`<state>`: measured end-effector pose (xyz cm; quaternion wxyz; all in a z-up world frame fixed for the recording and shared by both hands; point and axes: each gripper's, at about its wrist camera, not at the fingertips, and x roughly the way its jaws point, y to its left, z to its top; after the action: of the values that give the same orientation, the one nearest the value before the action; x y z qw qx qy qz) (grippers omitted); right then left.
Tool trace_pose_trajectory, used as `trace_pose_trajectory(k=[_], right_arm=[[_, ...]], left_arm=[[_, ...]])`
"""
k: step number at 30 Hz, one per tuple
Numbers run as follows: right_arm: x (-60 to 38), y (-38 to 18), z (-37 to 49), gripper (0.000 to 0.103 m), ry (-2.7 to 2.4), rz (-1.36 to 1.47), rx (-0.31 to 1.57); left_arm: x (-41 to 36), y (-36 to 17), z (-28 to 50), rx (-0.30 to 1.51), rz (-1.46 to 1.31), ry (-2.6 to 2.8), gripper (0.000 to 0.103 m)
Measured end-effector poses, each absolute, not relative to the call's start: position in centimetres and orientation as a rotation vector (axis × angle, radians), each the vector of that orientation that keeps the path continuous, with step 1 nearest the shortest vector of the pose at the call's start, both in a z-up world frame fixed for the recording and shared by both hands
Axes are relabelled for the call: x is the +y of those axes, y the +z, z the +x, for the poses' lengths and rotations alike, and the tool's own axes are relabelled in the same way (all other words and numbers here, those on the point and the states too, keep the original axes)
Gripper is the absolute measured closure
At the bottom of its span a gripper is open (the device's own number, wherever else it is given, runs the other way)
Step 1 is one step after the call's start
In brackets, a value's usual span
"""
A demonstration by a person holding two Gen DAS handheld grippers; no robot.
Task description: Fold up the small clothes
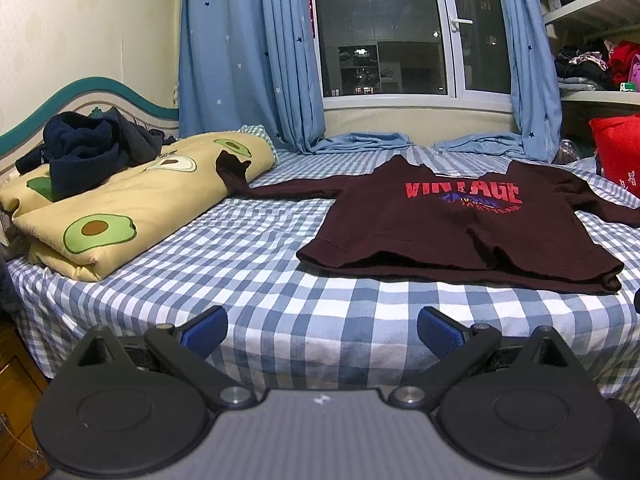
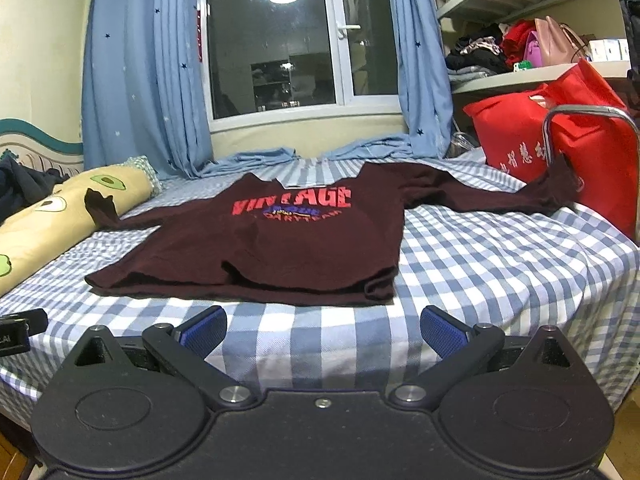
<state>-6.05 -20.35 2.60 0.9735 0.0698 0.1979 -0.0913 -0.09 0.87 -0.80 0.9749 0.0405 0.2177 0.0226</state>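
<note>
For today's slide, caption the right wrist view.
Open right gripper faces a flat maroon long-sleeved VINTAGE-print sweatshirt on a blue-and-white checked bedsheet.

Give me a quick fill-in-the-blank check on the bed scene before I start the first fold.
1. The maroon sweatshirt lies flat on the checked sheet with its printed side facing ____.
2. Both the left gripper and the right gripper are ____ and hold nothing.
3. One sleeve cuff rests on the folded quilt printed with ____.
4. The bag by the other sleeve is ____ in colour.

Missing words: up; open; avocados; red
</note>
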Motion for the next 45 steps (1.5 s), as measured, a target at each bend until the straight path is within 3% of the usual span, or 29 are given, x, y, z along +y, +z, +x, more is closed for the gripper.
trace_pose_trajectory(k=[27,37,45], right_arm=[[-21.1,2.6,-5.6,0.001,-0.189,0.152,0.425],[-26.8,2.6,1.1,0.001,-0.252,0.164,0.431],[-32.1,0.4,7.2,0.001,-0.272,0.227,0.394]], left_arm=[[0.6,-0.5,0.9,0.475,0.101,0.066,0.0],[-2.6,0.6,14.4,0.571,0.166,0.049,0.0],[-0.4,-1.6,25.1,0.637,0.143,0.044,0.0]])
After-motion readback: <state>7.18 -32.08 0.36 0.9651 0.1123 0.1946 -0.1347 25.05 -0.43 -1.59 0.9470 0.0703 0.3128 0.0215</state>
